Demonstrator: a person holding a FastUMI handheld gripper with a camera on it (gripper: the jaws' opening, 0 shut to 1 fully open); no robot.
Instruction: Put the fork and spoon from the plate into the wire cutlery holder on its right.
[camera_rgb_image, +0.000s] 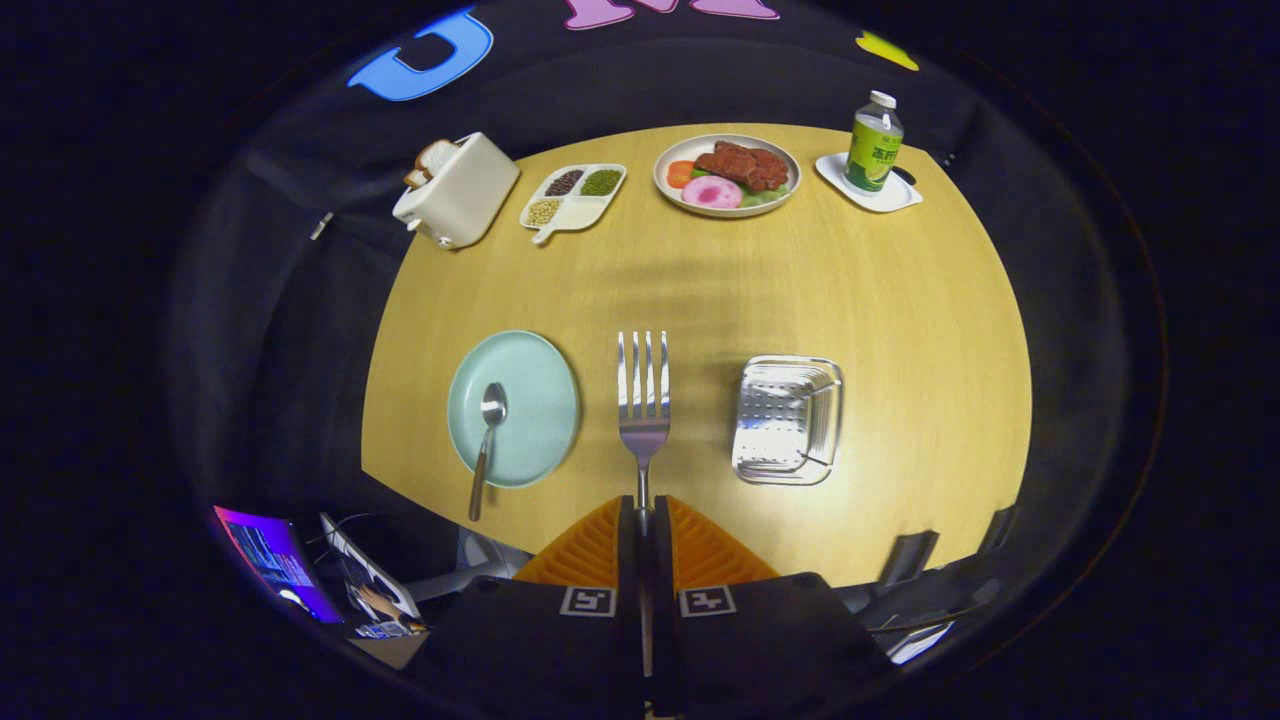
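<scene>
We hold the fork (643, 385) by its handle, gripper (643, 515) clenched on it, tines forward, above the table between plate (535, 440) and holder (787, 420). The narrow grip may let it pivot or slip, missing the holder. The spoon (489, 425) lies on the plate.

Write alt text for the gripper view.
The gripper is shut on a fork, held above a wooden table between a plate with a spoon and a wire cutlery holder.

gripper view | rides on gripper (645, 520) | looks steeply down from well above table (900, 330) | far edge and booth wall included
</scene>
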